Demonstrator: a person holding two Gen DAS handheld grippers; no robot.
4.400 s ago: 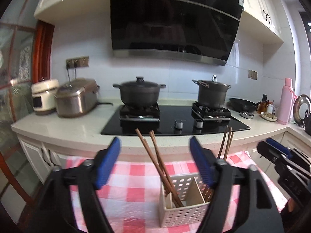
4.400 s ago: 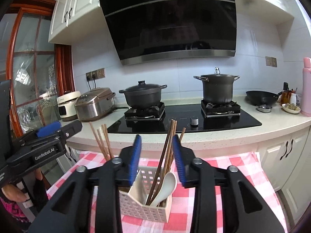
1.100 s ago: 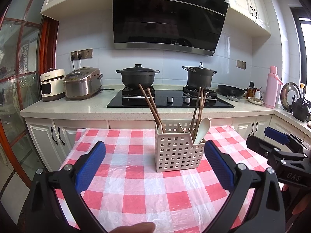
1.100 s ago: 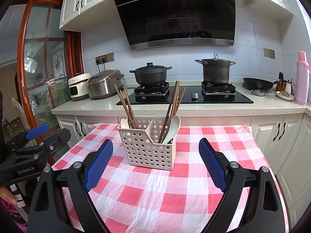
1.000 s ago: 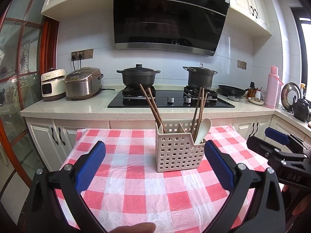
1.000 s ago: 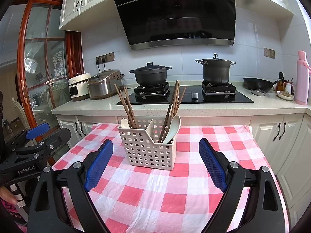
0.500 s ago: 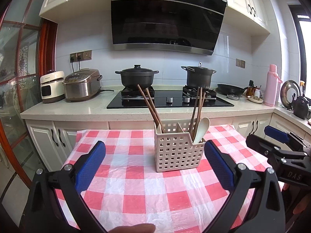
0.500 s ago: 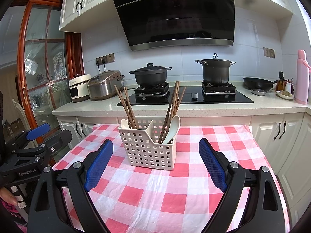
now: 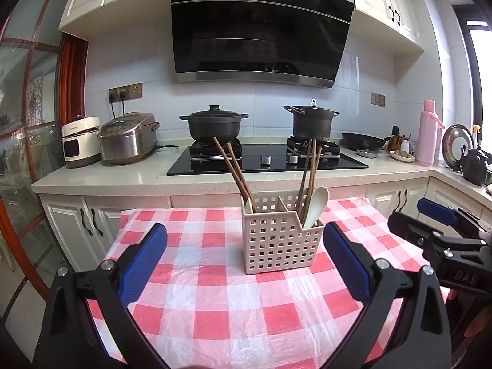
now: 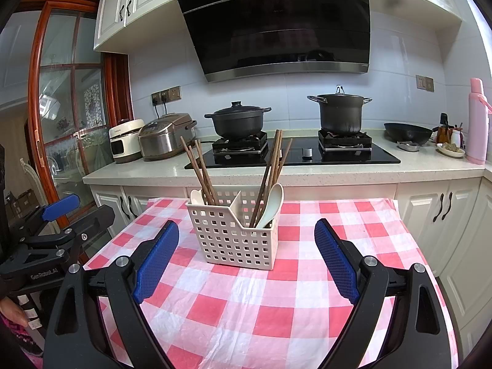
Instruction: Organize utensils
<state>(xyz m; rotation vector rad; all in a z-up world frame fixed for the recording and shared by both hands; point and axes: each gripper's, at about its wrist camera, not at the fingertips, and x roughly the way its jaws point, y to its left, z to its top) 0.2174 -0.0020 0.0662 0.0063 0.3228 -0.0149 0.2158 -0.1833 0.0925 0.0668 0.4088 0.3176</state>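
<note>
Both grippers have pulled back from the basket since a few seconds ago, when they crowded right over it; over the last second nothing has shifted. Left gripper hangs with its blue pads spread wide and nothing between them; right gripper likewise stands wide apart and empty, short of the basket.

White perforated basket sits on the table, toward the far edge, split into two compartments by a slanted divider; the left compartment holds a pair of brown chopsticks and a pale spoon whose tip barely shows; the right compartment holds more chopsticks and a white ceramic spoon, bowl end up.

Table wears a red-and-white checked cloth under clear plastic; behind it runs a pale countertop with a black hob, a lidded casserole on the left burner and a taller stockpot on the right; a steel rice cooker and a white appliance stand at the left, a pink flask at the right, a dark extractor hood above.

Left chopsticks stand on end and lean up toward the left; the right ones rise nearly upright, tilting slightly right; the white spoon leans right, over the basket's rim.
</note>
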